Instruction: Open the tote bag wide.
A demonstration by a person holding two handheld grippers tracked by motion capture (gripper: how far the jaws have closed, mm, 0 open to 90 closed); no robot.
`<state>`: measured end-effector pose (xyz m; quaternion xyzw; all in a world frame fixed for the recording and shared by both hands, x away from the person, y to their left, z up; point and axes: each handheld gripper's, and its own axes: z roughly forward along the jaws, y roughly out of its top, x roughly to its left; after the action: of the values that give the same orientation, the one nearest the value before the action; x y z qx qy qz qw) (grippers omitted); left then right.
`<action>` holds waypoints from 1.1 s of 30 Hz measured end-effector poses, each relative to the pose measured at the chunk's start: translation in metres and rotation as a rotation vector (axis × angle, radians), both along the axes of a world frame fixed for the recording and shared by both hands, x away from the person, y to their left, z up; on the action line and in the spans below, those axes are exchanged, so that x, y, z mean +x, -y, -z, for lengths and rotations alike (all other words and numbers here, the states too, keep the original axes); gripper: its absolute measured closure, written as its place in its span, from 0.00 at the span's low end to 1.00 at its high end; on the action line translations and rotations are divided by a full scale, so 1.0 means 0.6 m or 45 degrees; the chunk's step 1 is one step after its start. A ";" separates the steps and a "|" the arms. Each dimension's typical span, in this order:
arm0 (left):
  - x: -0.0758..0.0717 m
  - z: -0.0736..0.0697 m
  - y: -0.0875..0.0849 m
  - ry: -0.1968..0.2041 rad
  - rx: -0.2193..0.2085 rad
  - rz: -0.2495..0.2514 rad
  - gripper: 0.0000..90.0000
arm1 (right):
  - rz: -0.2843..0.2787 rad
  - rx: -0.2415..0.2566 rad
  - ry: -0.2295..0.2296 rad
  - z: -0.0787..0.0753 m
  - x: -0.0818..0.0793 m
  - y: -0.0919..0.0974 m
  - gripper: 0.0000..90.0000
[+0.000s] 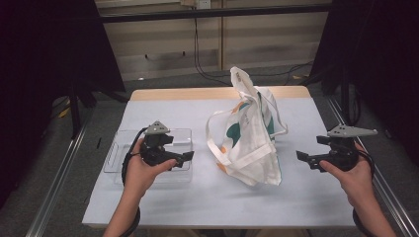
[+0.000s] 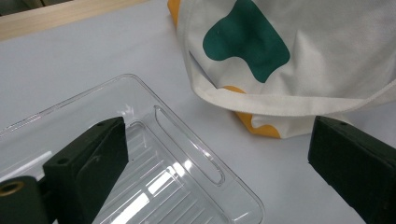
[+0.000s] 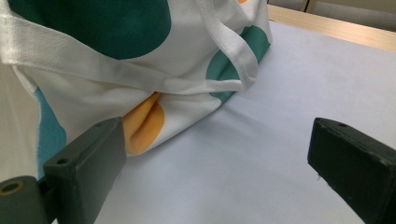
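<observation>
A white cloth tote bag with green and orange patches [image 1: 249, 143] is slumped mid-table between the left gripper [image 1: 187, 157] and right gripper [image 1: 302, 159], both held with jaws apart and empty. An empty clear plastic tray [image 1: 180, 136] is seen under the left gripper.

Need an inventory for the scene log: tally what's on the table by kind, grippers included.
Tote bag: 1
Clear plastic tray: 1
Hand-held grippers: 2, left gripper and right gripper, both with fingers open and holding nothing
Total: 4
</observation>
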<state>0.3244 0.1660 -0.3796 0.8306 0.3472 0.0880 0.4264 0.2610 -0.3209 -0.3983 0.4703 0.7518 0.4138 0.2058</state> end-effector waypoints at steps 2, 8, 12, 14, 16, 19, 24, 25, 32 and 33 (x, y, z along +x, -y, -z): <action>0.000 0.002 0.000 0.004 -0.001 -0.004 0.05 | 0.001 -0.004 0.002 0.000 0.002 0.000 0.04; 0.001 0.005 -0.001 0.000 0.027 -0.025 0.05 | 0.006 -0.012 0.008 0.001 0.007 -0.002 0.04; 0.003 0.009 0.004 -0.002 0.067 -0.023 0.05 | 0.019 -0.019 0.011 0.004 0.009 -0.001 0.04; 0.004 0.011 0.010 -0.006 0.056 -0.027 0.05 | 0.031 -0.023 0.008 0.005 0.009 -0.002 0.04; 0.008 0.011 0.016 -0.004 0.078 -0.007 0.06 | 0.035 -0.057 0.011 0.008 0.011 -0.003 0.06; 0.011 0.012 0.023 0.003 0.067 0.004 0.06 | 0.033 -0.063 0.021 0.014 0.013 -0.006 0.07; 0.016 0.003 0.030 0.040 0.072 0.031 0.09 | 0.002 -0.063 0.021 0.014 0.023 -0.023 0.09; 0.016 0.003 0.030 0.040 0.072 0.031 0.09 | 0.002 -0.063 0.021 0.014 0.023 -0.023 0.09; 0.044 -0.012 0.052 0.071 0.082 0.052 0.12 | -0.032 -0.057 0.076 -0.006 0.049 -0.045 0.16; 0.044 -0.012 0.052 0.071 0.082 0.052 0.13 | -0.041 -0.079 0.081 -0.009 0.055 -0.047 0.17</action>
<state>0.3508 0.1348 -0.3727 0.8480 0.3152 0.1137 0.4107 0.2942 -0.2926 -0.3928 0.4382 0.7647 0.4083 0.2375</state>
